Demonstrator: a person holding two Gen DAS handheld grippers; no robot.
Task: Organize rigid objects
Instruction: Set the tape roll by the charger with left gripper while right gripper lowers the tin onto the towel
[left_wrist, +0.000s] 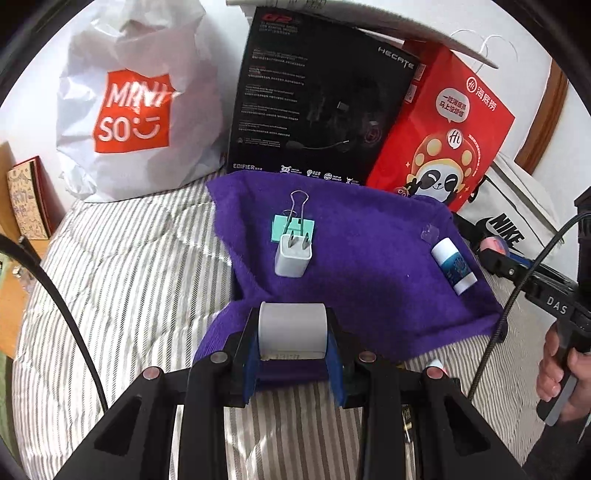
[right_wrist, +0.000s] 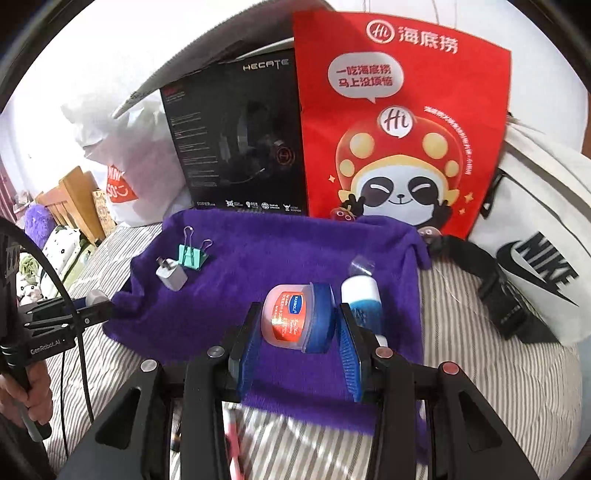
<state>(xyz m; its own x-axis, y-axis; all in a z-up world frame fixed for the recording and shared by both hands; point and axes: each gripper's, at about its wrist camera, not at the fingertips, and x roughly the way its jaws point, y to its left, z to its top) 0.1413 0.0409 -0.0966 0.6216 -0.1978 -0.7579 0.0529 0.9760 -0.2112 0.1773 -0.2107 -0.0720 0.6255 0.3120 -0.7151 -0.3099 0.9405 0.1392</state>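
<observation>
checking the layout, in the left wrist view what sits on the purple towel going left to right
white charger plug with the teal binder clip right behind it → small clear piece → blue and white tube

Left gripper (left_wrist: 293, 334): black frame, blue pads, jaws clamped on the ends of a white paper roll (left_wrist: 291, 326), pitched down. Right gripper (right_wrist: 297, 325): same build, jaws clamped on a small blue-lidded jar with a red label (right_wrist: 295, 319), also pitched down. A bare hand (left_wrist: 561, 380) wraps the right handle.
</observation>
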